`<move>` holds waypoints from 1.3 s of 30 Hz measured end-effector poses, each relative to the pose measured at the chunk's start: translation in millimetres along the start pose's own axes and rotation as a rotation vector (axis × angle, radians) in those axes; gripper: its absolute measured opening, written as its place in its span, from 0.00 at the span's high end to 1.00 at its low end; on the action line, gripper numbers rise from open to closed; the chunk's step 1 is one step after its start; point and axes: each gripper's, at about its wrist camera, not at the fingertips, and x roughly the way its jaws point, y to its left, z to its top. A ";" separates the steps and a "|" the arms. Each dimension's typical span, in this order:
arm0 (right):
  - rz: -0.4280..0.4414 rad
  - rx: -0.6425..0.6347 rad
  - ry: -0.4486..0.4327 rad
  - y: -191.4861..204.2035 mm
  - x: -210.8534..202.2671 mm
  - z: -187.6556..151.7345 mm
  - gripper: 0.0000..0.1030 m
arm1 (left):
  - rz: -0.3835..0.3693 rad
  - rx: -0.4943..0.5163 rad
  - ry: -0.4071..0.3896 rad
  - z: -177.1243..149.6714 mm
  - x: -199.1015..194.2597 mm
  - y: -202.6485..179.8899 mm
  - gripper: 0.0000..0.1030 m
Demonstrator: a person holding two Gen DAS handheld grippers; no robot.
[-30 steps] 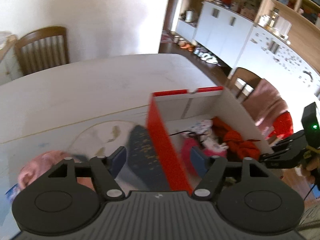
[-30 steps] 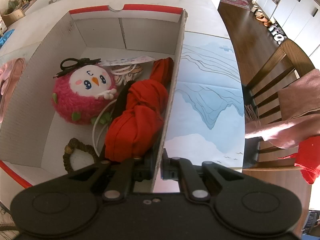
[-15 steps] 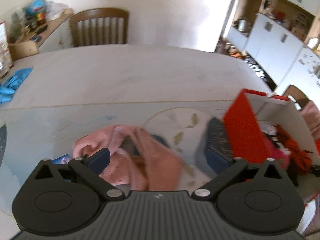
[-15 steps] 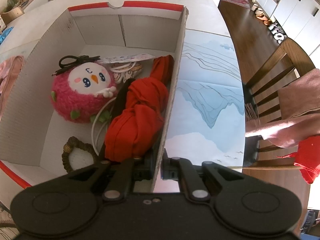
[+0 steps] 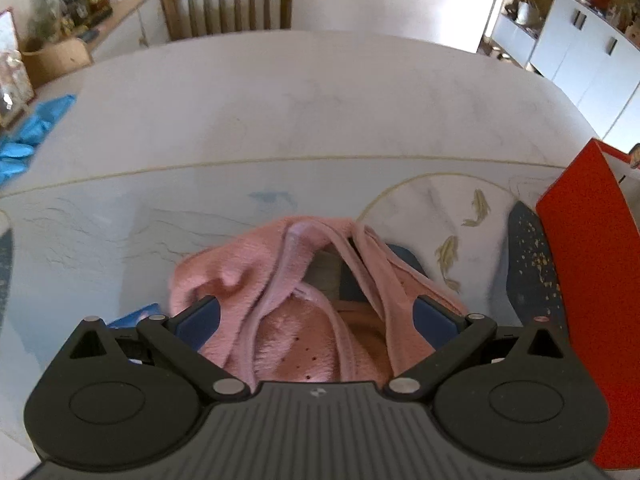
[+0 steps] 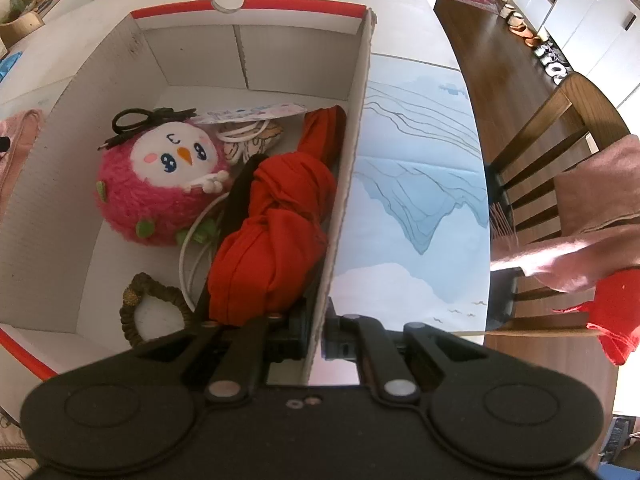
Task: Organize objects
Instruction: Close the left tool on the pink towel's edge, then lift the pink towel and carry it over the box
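Note:
A crumpled pink fuzzy garment [image 5: 280, 292] lies on the table mat, over a dark blue item [image 5: 404, 256]. My left gripper [image 5: 316, 316] is open, its blue pads on either side of the pink garment, low over it. The red-and-white cardboard box [image 6: 352, 152] holds a pink plush bird [image 6: 160, 184], a knotted red cloth [image 6: 276, 240], a black cable [image 6: 136, 118], a white cable and a brown braided ring [image 6: 148, 308]. My right gripper [image 6: 318, 340] is shut on the box's right wall. The box's red outer wall [image 5: 580, 264] shows at the right of the left wrist view.
A printed mat [image 5: 132, 224] covers the near table. Blue gloves [image 5: 28, 136] lie at the far left. A wooden chair [image 5: 228, 4] stands behind the table. Another chair [image 6: 552, 152] draped with pink cloth stands to the right of the box.
My left gripper has swung left from the box's red wall to the pink garment and now straddles it. The right gripper has stayed clamped on the box wall.

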 end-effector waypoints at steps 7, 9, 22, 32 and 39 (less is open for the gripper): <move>-0.004 0.011 0.004 -0.1 1.0 0.0 0.94 | -0.022 0.001 0.053 1.7 25.5 -8.8 0.00; -0.003 0.017 0.004 -0.4 1.1 0.0 0.94 | -0.005 0.009 0.071 1.0 31.9 -12.4 0.00; -0.005 0.029 0.005 0.2 1.3 -0.3 0.94 | 0.090 0.046 0.084 -3.4 43.2 -27.9 0.00; -0.007 0.032 0.002 1.4 0.6 -1.8 0.94 | 0.097 0.032 0.071 -5.2 27.1 -24.1 0.72; -0.012 0.036 0.000 1.2 0.3 -2.6 0.95 | 0.059 0.017 0.042 -9.5 -1.0 -20.8 0.79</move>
